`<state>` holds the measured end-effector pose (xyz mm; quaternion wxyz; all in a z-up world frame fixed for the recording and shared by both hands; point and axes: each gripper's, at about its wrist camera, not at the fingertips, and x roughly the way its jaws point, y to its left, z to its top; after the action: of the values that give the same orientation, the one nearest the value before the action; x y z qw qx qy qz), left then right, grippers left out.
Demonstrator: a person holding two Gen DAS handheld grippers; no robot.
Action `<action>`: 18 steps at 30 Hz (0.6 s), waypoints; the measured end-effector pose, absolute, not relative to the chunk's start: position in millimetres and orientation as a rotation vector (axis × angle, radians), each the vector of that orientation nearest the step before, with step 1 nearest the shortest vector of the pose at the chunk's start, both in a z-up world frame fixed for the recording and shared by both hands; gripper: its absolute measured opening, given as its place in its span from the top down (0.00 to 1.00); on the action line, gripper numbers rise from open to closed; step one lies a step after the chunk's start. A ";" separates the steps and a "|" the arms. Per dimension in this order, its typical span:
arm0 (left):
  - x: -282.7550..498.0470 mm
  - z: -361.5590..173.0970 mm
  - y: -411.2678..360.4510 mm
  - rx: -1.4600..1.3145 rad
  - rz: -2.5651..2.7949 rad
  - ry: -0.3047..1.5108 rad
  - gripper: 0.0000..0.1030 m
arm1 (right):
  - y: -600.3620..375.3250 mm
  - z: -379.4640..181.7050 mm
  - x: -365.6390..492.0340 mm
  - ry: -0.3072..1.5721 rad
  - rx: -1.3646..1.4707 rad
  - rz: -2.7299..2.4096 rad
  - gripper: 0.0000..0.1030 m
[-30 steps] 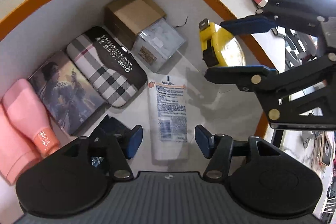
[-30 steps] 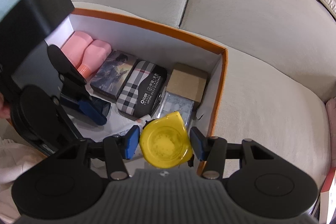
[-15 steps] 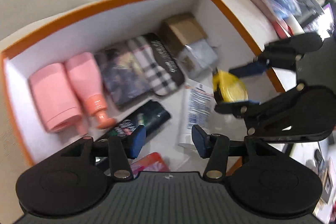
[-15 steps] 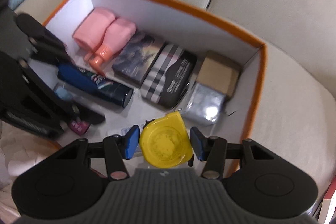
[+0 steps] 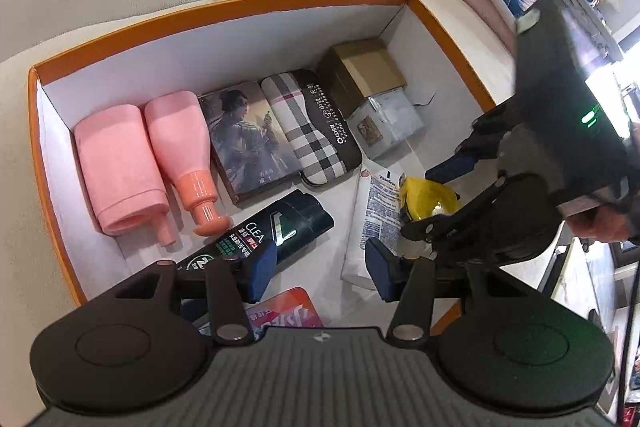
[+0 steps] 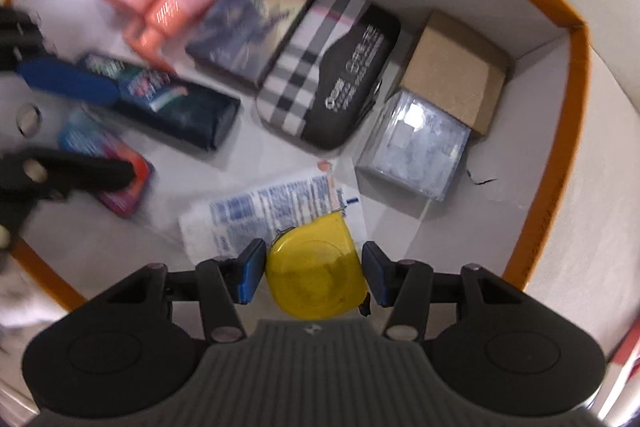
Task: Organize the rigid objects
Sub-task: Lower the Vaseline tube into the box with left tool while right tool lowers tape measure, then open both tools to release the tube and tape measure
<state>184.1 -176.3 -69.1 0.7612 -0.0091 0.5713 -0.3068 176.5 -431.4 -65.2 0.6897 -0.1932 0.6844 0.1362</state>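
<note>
The right gripper (image 6: 314, 277) holds the yellow tape measure (image 6: 316, 271) by its two flat sides, low over the white tube (image 6: 272, 219) near the front edge of the orange box (image 5: 240, 7). The tape measure is round on one side, shiny and hard. It looks a bit heavy and slippery, so the flat sides are the best place to squeeze. The left gripper (image 5: 320, 267) is wide and holds nothing, above the dark bottle (image 5: 280, 227).
</note>
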 end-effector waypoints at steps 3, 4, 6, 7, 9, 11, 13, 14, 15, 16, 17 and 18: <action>184.1 -69.7 -176.0 -0.024 -0.666 1.245 0.43 | -427.4 -77.0 176.8 1.581 -0.482 0.317 0.47; 184.1 -70.0 -175.8 -0.026 -0.667 1.246 0.43 | -426.0 -80.2 176.7 1.592 -0.494 0.318 0.47; 183.7 -69.6 -175.3 -0.029 -0.667 1.246 0.43 | -424.5 -85.6 176.8 1.604 -0.509 0.315 0.48; 183.8 -69.8 -175.3 -0.027 -0.666 1.246 0.42 | -424.3 -87.7 177.2 1.610 -0.509 0.313 0.48; 183.6 -69.3 -174.6 -0.027 -0.662 1.246 0.43 | -423.9 -91.0 177.7 1.619 -0.506 0.311 0.48; 182.8 -68.1 -173.2 -0.028 -0.661 1.245 0.42 | -423.5 -91.3 177.3 1.619 -0.511 0.307 0.48; 181.6 -66.3 -172.0 -0.029 -0.657 1.242 0.42 | -422.5 -89.6 175.9 1.615 -0.523 0.309 0.48; 180.8 -65.2 -171.6 -0.029 -0.655 1.241 0.42 | -422.1 -87.8 175.4 1.612 -0.526 0.309 0.47; 179.8 -64.3 -171.3 -0.028 -0.655 1.239 0.43 | -421.8 -85.9 175.1 1.610 -0.526 0.308 0.47; 178.4 -62.7 -171.0 -0.027 -0.655 1.237 0.43 | -421.3 -83.9 174.7 1.605 -0.526 0.307 0.46; 177.0 -60.5 -170.4 -0.027 -0.655 1.234 0.42 | -420.5 -81.8 173.9 1.597 -0.530 0.305 0.46; 175.4 -58.8 -170.0 -0.026 -0.655 1.231 0.42 | -419.6 -79.6 172.9 1.591 -0.535 0.302 0.46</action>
<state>175.4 -170.0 -58.8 0.7665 -0.0119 0.5670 -0.3014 172.9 -419.6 -79.6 0.6580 -0.2364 0.7024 0.1335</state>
